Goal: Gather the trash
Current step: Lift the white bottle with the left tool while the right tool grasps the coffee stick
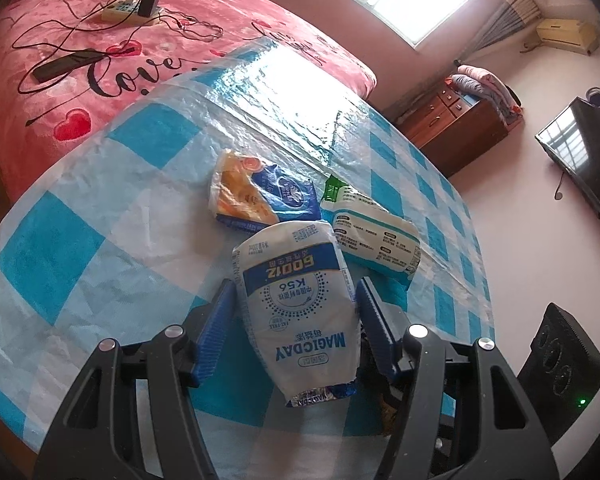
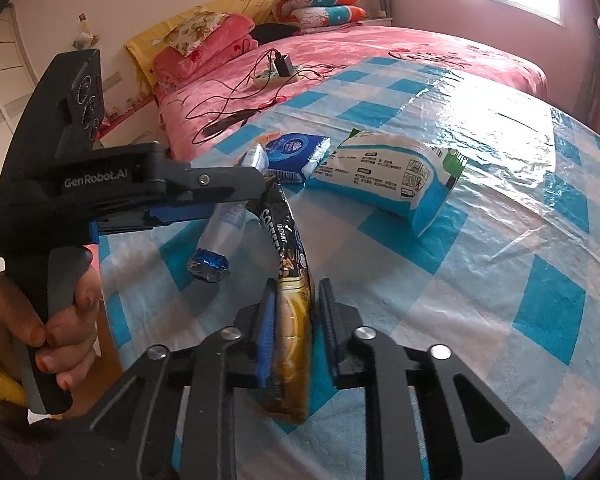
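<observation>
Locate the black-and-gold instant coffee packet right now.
In the right wrist view, the instant coffee packet stands between the right gripper fingers at lower centre, over the checked tablecloth, right beside the white pouch held by the left gripper.

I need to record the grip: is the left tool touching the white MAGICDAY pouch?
Touching. In the left wrist view, the left tool has its blue pads pressed against both sides of the white MAGICDAY pouch.

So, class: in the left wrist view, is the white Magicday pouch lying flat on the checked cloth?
No: the Magicday pouch is held up between the left gripper's blue pads.
</observation>
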Demonstrator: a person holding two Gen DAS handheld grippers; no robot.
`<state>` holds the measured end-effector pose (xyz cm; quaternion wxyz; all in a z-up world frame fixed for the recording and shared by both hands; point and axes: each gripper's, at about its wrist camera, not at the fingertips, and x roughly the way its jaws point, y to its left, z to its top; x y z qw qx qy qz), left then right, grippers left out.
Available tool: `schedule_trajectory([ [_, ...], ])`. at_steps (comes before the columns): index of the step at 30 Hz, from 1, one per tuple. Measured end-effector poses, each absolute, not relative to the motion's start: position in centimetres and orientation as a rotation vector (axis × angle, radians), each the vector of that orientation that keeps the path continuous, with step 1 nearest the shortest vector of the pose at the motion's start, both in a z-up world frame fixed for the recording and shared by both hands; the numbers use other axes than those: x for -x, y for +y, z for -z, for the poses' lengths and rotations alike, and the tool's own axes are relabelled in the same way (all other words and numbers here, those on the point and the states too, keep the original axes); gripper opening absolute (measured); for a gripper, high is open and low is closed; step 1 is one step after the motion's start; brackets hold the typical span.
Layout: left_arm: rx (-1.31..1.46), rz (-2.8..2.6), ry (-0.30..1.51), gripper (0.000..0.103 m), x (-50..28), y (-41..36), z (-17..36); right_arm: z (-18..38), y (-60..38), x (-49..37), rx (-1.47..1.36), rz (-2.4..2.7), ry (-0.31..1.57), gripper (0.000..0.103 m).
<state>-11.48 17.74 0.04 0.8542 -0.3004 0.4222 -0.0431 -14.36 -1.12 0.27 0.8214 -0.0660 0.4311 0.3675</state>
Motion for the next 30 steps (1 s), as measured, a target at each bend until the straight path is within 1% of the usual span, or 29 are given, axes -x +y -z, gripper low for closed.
schedule_trajectory([
  [9,0.643,0.111,0.858,0.063,12.9,18.6,-0.3,-0.3,-1.3,14.6,0.149,-0.757,0.909,0.016],
  [30,0.607,0.036,0.79,0.063,15.9,22.0,-1.7,-2.1,-1.8,14.9,0.079,-0.758,0.914,0.015],
])
